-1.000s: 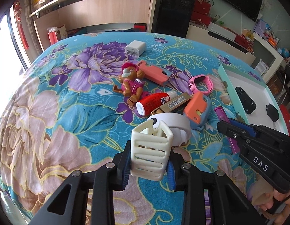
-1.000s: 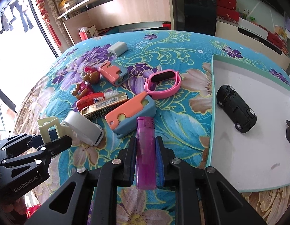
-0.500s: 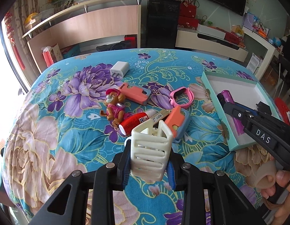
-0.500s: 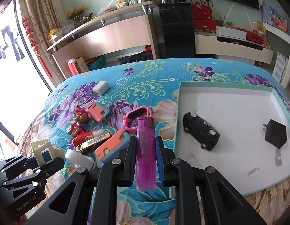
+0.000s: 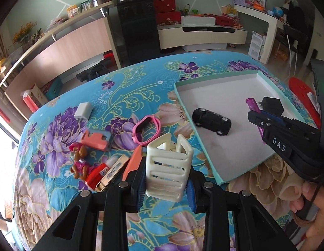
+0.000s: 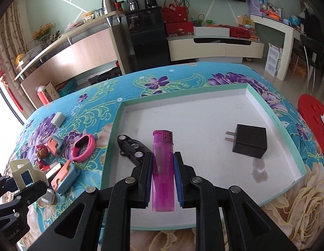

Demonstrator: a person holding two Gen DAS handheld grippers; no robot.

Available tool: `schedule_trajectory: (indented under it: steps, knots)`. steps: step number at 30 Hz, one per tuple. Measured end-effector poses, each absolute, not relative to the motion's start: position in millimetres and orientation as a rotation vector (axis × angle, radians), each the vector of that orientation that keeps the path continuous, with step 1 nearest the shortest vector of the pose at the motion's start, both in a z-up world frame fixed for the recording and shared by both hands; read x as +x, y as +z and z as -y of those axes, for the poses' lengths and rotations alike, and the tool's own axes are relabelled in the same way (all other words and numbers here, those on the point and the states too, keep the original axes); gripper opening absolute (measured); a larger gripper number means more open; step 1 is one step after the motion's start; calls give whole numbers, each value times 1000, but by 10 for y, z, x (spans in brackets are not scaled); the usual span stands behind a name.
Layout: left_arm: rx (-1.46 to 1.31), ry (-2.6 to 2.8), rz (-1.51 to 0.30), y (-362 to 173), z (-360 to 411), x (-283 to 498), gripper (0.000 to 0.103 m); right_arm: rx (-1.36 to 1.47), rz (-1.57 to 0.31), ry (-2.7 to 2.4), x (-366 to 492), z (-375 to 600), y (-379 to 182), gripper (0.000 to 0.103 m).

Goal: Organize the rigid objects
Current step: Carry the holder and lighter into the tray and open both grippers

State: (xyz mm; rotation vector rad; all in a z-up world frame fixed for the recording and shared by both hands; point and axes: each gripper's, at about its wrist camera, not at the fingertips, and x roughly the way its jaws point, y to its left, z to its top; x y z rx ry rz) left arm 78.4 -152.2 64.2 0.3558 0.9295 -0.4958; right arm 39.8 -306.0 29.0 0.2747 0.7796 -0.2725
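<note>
My left gripper [image 5: 167, 183] is shut on a cream slotted plastic holder [image 5: 168, 170], held above the floral cloth just left of the teal-rimmed white tray [image 5: 212, 168]. My right gripper [image 6: 163, 179] is shut on a purple lighter [image 6: 163, 171], held upright over the tray [image 6: 111, 146]. A black toy car [image 5: 212, 123] and a black plug adapter [image 6: 249, 144] lie in the tray. In the right wrist view the car [image 6: 130, 148] is partly hidden behind the left finger. The right gripper [image 5: 264, 121] with the lighter [image 5: 252, 104] shows at the right of the left wrist view.
Loose on the cloth left of the tray lie a pink watch band [image 5: 146, 130], a white charger [image 5: 83, 110], a coral-and-blue case [image 5: 97, 141], a toy figure [image 5: 79, 163], a red tube [image 5: 97, 174] and an orange folding knife [image 6: 64, 176]. A red stool [image 6: 314, 115] stands beyond the right edge.
Both grippers have lifted and swung right toward the tray, each keeping its object. The lighter now hangs over the tray; the holder has left the pile of loose items.
</note>
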Motion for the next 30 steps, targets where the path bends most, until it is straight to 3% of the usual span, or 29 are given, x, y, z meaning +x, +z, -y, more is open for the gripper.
schedule_trajectory:
  steps: [13, 26, 28, 30]
  knots:
    - [480, -657, -965, 374, 2535, 720, 34, 397, -788, -424, 201, 3683, 137, 20]
    - [495, -636, -1028, 107, 2677, 775, 36, 400, -831, -415, 262, 3709, 41, 21]
    - [497, -627, -1027, 112, 2666, 780, 42, 396, -838, -412, 268, 3696, 31, 21]
    - [500, -615, -1019, 126, 2655, 778, 55, 391, -842, -412, 271, 3685, 26, 21]
